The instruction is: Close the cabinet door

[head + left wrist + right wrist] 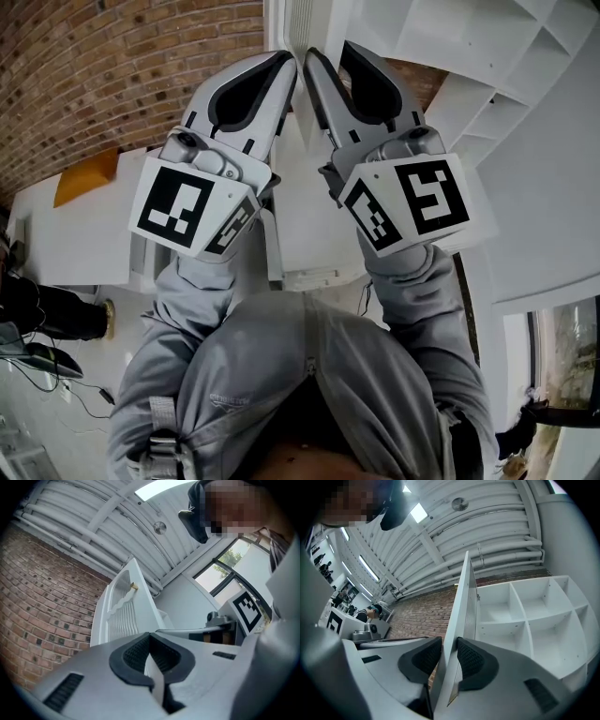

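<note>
The white cabinet door [461, 602] stands open, edge-on, with the cabinet's empty white shelves [525, 616] to its right. My right gripper [450, 656] straddles the door's free edge, and both black pads touch its faces. In the left gripper view the door [124, 616] shows its slatted face and a small gold knob [133, 587]. My left gripper [150, 641] is shut on a thin white strip, which looks like the same door edge. In the head view, left gripper [286, 58] and right gripper [309, 58] meet tip to tip at the door [292, 19].
A brick wall [112, 75] runs behind the door on the left. Below it stands a white table [66, 234] with an orange thing [84, 178] on it. White shelving [450, 37] fills the upper right. A person [375, 611] is at a desk far off.
</note>
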`<state>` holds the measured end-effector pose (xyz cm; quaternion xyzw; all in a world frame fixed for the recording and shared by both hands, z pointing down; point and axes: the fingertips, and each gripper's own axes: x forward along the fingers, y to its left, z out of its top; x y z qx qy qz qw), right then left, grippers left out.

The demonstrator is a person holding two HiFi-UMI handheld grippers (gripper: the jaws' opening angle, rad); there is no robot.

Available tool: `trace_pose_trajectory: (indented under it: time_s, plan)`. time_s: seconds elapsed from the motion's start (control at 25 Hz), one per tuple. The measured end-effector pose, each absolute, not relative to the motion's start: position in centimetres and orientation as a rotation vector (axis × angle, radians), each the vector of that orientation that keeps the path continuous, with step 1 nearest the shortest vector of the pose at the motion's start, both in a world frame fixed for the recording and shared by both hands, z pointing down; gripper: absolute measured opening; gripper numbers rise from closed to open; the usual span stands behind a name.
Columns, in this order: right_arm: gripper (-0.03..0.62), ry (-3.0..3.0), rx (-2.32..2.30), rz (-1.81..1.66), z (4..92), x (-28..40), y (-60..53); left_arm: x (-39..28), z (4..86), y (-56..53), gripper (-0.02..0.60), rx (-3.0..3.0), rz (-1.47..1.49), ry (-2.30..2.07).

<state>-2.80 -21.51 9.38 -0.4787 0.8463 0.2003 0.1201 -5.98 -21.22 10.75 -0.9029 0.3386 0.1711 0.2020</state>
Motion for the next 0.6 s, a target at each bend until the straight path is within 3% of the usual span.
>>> trace_pose_trajectory:
  time_s: [0.6]
  plan:
    - [0.106,2.466,-1.463,0.502,9.7,1.1,-22.1,-2.4,11.0,-21.5,0.005,-2.581,0.449,0.801]
